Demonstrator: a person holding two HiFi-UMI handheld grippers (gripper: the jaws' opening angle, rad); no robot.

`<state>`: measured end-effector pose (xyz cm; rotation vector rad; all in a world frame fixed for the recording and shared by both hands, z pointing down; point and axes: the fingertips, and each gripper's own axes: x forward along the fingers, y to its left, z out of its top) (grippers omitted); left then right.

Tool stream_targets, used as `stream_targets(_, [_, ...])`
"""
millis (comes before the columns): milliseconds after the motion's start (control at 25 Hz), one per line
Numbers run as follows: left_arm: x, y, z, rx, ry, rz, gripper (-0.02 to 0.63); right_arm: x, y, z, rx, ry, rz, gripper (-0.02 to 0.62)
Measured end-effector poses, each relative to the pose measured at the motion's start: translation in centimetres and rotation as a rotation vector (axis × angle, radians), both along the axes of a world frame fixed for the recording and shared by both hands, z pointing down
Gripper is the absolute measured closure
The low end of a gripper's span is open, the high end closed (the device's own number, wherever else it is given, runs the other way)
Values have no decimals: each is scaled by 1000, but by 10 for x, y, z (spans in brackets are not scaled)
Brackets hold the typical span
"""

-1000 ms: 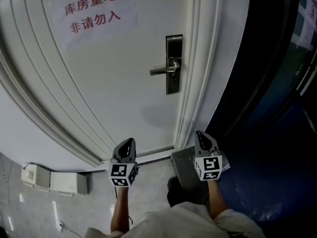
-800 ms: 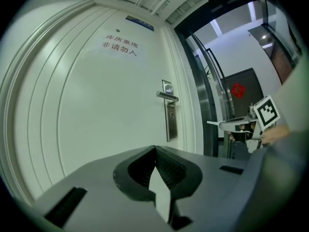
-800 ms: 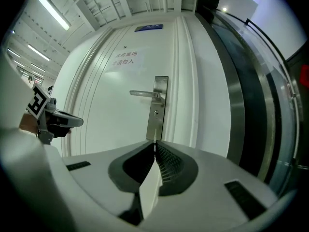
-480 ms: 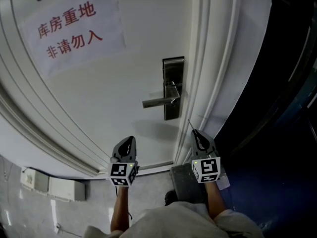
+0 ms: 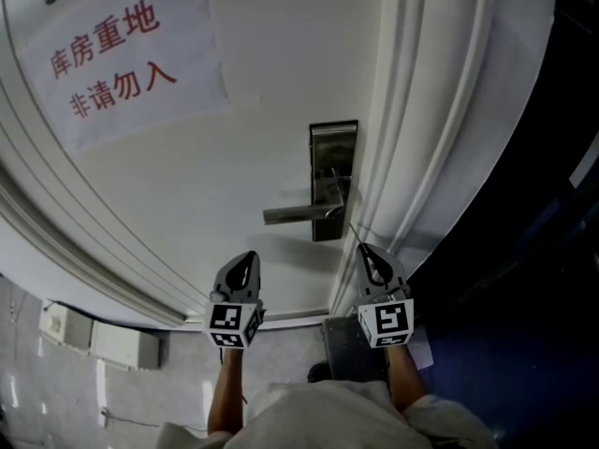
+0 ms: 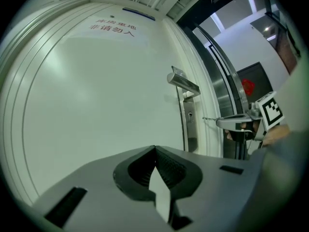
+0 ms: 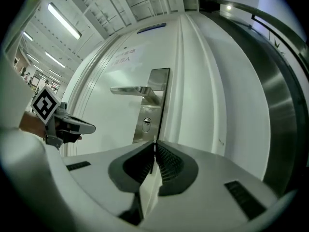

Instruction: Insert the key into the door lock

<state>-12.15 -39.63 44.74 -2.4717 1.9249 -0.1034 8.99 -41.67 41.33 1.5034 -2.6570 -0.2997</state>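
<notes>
A white door (image 5: 215, 166) carries a steel lock plate (image 5: 333, 181) with a lever handle (image 5: 298, 215). My right gripper (image 5: 361, 249) is shut on a thin key (image 5: 354, 235) whose tip points at the plate just below the lever, a short gap away. In the right gripper view the key (image 7: 154, 142) stands between the closed jaws, right under the keyhole (image 7: 146, 124) in the lock plate (image 7: 153, 93). My left gripper (image 5: 248, 255) hovers shut and holds nothing, level with the right one and left of the lever. The left gripper view shows the right gripper (image 6: 236, 123) beside the lock plate (image 6: 189, 116).
A paper sign (image 5: 112, 54) with red characters hangs on the door's upper left. The door frame (image 5: 421, 138) runs right of the lock, with a dark panel (image 5: 533, 288) beyond. On the floor lie a grey block (image 5: 342, 344) and white boxes (image 5: 94, 342).
Both grippers have moved forward and slightly up toward the door. The lock plate now sits much nearer the key tip. Both stay closed.
</notes>
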Motion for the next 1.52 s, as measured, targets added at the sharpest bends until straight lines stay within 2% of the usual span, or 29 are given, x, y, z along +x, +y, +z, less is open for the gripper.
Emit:
stream_targets(240, [-1, -2, 4, -14, -9, 6, 589, -3, -4, 7, -17, 7, 0, 566])
stream_targets(680, [-19, 2, -5, 0, -8, 60, 589, -12, 4, 6, -27, 30, 78, 566])
stream_targets(1040, [-16, 5, -9, 12, 2, 105, 589, -18, 8, -12, 18, 110, 104, 566])
stream_targets(1280, [-21, 8, -10, 17, 4, 107, 589, -22, 5, -23, 72, 213, 117, 566])
stream_targets(1520, [-26, 9, -8, 14, 8, 104, 589, -30, 0, -30, 165, 414, 135, 566])
